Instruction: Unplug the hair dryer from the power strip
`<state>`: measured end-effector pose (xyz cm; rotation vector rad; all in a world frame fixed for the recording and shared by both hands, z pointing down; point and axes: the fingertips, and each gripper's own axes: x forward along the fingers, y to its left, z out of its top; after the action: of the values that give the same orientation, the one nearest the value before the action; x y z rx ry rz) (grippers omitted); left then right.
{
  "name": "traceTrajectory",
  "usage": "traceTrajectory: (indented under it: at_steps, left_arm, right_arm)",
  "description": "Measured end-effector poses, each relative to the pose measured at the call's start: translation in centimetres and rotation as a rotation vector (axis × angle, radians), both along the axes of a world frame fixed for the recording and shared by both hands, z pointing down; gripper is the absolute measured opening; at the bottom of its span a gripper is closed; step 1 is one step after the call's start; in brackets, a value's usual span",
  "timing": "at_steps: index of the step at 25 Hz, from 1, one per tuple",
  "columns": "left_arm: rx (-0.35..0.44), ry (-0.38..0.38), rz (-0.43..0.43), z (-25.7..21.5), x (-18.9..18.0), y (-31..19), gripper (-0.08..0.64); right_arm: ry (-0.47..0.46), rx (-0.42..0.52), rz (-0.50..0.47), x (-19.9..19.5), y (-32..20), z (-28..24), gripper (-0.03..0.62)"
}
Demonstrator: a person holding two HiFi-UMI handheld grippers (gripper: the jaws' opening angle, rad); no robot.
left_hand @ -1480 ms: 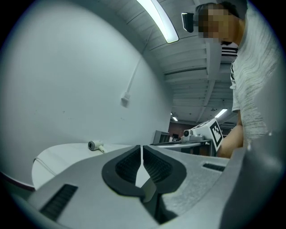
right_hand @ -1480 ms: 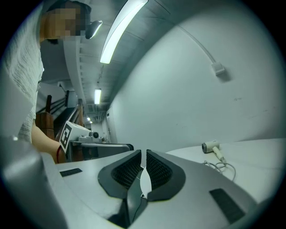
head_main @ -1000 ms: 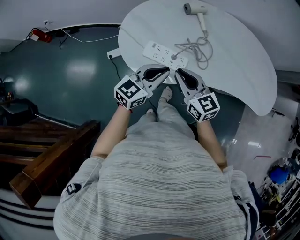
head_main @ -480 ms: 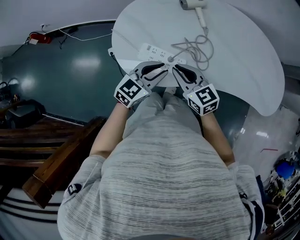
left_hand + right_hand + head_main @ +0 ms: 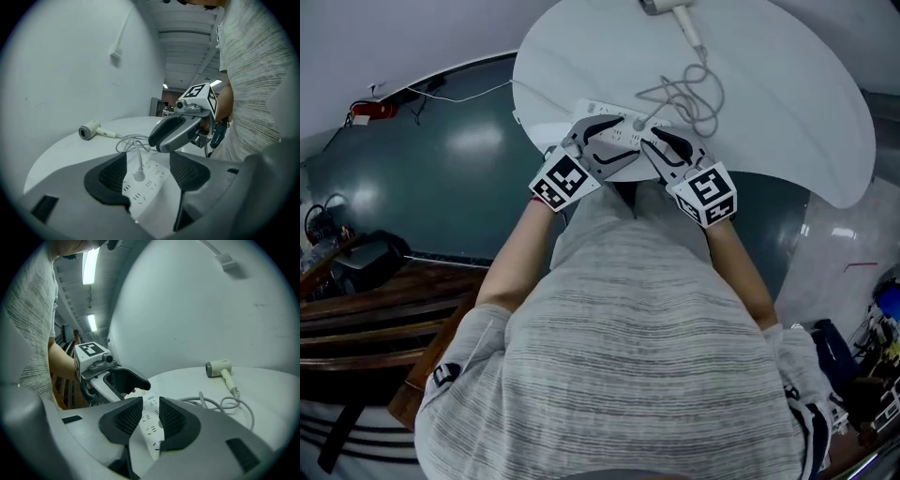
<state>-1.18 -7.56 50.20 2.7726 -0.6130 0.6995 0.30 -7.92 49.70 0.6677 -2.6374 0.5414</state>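
Head view: a white power strip [image 5: 598, 110] lay at the near edge of the round white worktop [image 5: 787, 112]. The hair dryer [image 5: 667, 6] lay at the far edge, and its grey cord [image 5: 698, 94] looped back to a plug [image 5: 639, 123] seated in the strip. The left hand-held gripper [image 5: 623, 139] and the right hand-held gripper [image 5: 654, 141] hovered side by side over the strip. Each bore a cube of black-and-white square markers. A dark emblem on the person's sleeve [image 5: 441, 377] was too small to read.

Left gripper view: the left hand-held gripper [image 5: 149, 171] was opening, pads apart. The plug [image 5: 138, 176] and the strip [image 5: 157, 176] showed in the gap, unpressed. The dryer [image 5: 89, 131] lay far left, and the right hand-held gripper [image 5: 173, 133] was just right.

Right gripper view: the right hand-held gripper [image 5: 151, 416] was also opening, with the strip [image 5: 151, 427] showing between its pads and no grip on it. The dryer [image 5: 219, 367] lay far right.
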Motion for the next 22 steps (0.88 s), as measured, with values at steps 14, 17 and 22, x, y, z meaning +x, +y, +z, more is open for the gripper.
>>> traceTrajectory:
  at_steps: [14,17,22]
  left_arm:
    - [0.052,-0.276,0.379,6.0,-0.6,-0.6,0.419]
    - [0.060,-0.338,0.433,7.5,-0.5,-0.6,0.422]
    - [0.036,-0.409,0.476,9.7,-0.4,-0.7,0.431]
  right_arm:
    - [0.164,-0.026,0.060,-1.4,-0.6,4.0,0.129]
    - [0.207,-0.028,0.066,-1.4,-0.8,4.9,0.129]
    - [0.285,-0.033,0.051,-1.6,-0.9,6.2,0.129]
